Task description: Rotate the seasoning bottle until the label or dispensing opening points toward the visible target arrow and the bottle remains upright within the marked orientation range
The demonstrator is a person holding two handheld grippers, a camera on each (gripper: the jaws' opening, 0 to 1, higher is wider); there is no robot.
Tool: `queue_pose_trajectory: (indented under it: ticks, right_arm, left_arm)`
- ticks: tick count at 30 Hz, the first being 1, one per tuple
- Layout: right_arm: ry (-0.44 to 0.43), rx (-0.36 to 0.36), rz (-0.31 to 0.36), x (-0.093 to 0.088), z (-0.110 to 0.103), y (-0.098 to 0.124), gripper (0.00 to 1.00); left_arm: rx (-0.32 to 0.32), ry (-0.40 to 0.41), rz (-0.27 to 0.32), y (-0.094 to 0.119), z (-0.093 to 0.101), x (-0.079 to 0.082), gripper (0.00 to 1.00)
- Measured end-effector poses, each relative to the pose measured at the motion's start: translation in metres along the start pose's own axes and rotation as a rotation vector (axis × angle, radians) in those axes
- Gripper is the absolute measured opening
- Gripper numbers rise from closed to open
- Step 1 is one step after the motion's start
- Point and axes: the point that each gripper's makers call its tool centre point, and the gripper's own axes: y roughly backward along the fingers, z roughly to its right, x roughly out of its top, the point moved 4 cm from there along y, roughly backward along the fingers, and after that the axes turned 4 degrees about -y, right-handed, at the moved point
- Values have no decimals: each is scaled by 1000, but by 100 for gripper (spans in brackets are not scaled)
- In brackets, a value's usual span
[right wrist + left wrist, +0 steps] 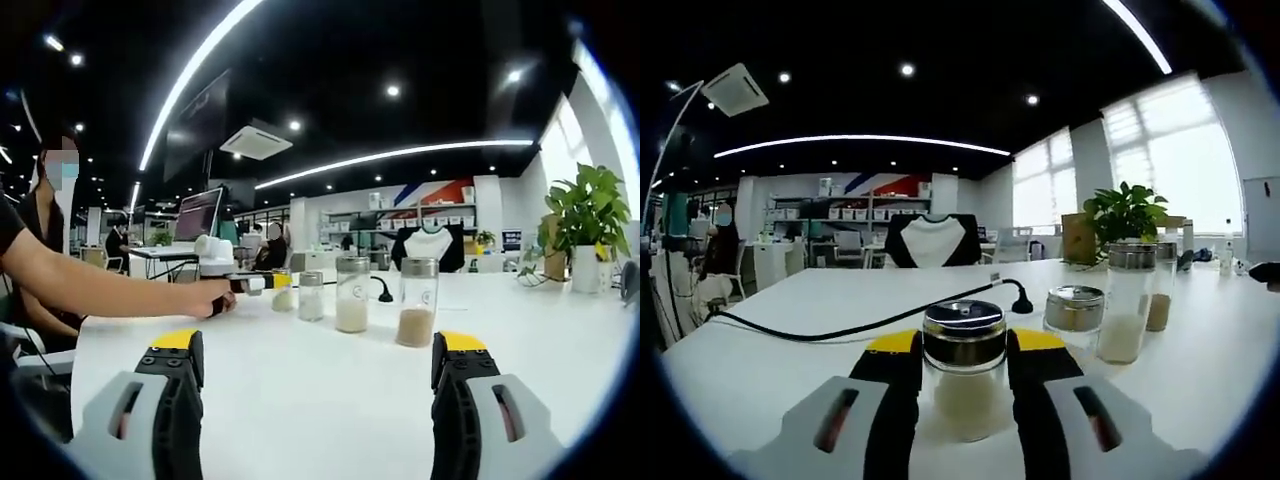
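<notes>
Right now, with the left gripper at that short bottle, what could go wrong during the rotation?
1. The left gripper brackets the short bottle low on its glass; whether the pads touch is unclear, so a turn may slip or tilt it.
2. A low jar and a tall bottle stand close to its right; a wide swing could knock them.
3. The black cable lies just behind and might snag a jaw.
</notes>
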Motion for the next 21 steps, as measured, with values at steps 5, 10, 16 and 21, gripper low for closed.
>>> queue_pose_trajectory:
  ticks: [5, 10, 16, 21]
  right_arm:
    - [-4, -1, 5, 2, 1, 0, 96]
    - [-10, -3, 6, 2, 2, 1, 95]
    - [-5, 2, 10, 4, 0, 1, 95]
    - [-5, 3, 3, 1, 1, 1, 95]
  left_arm:
    - [-2, -11, -25, -2, -1, 2, 35]
    - [-19, -51, -35, 1, 3, 3, 35]
    - [-37, -112, -47, 2, 10, 5, 34]
    - [-58, -95, -36, 5, 13, 4, 34]
